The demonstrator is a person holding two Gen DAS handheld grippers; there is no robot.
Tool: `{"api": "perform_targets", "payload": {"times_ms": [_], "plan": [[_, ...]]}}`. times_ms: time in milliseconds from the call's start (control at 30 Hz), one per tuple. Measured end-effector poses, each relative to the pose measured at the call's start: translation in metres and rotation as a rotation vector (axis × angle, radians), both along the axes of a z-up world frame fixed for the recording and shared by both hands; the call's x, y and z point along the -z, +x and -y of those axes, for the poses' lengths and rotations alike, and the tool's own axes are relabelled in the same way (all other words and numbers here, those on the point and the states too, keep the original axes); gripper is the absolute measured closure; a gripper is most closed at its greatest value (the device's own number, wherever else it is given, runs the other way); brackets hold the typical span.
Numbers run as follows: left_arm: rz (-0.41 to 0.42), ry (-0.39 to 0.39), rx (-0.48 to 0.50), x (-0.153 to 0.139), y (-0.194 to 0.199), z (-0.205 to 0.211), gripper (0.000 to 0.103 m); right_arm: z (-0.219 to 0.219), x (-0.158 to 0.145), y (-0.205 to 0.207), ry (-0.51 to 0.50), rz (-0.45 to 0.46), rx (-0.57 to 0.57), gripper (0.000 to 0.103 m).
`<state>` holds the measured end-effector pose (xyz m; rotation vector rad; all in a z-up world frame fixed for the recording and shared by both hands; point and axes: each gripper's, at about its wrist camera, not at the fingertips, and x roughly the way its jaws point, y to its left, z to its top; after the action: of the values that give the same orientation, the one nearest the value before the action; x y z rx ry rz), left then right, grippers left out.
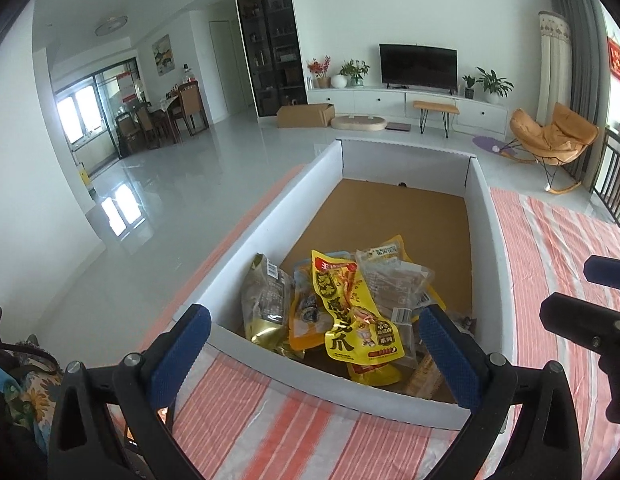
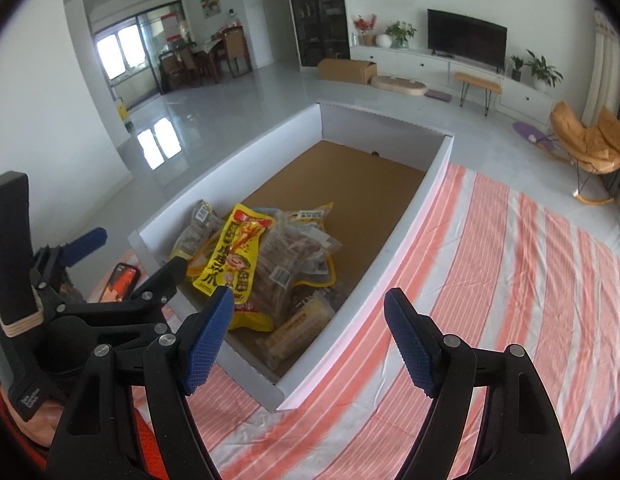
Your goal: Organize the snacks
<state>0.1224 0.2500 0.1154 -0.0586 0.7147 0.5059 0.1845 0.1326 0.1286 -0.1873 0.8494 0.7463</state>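
A white cardboard box (image 1: 270,200) with a brown floor lies on the striped cloth; it also shows in the right wrist view (image 2: 421,204). Several snack packets are piled at its near end, with a yellow packet (image 1: 349,312) on top, a gold packet (image 1: 266,304) to its left and a clear packet (image 1: 393,284) to its right. The yellow packet (image 2: 234,256) also shows in the right wrist view. My left gripper (image 1: 313,344) is open and empty, over the box's near wall. My right gripper (image 2: 310,340) is open and empty, over the box's near right corner.
The orange and white striped cloth (image 2: 509,280) covers the surface around the box. A phone (image 2: 120,282) lies left of the box. Beyond is a living room floor with a TV unit (image 1: 417,66) and an orange chair (image 1: 553,136).
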Motion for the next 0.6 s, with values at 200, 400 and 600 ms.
{"api": "perform_targets", "payload": {"times_ms": [200, 400, 600], "plan": [[0.028, 0.044, 0.009, -0.011, -0.006, 0.005, 0.0, -0.002, -0.006, -0.004, -0.004, 0.023, -0.005, 0.023], [0.042, -0.001, 0.03, -0.014, -0.008, 0.0, 0.0, -0.005, -0.008, -0.005, -0.014, 0.034, -0.004, 0.023], [0.039, -0.042, 0.026, -0.015, -0.01, -0.01, 0.0, -0.008, -0.01, -0.007, -0.027, 0.052, 0.002, 0.018]]}}
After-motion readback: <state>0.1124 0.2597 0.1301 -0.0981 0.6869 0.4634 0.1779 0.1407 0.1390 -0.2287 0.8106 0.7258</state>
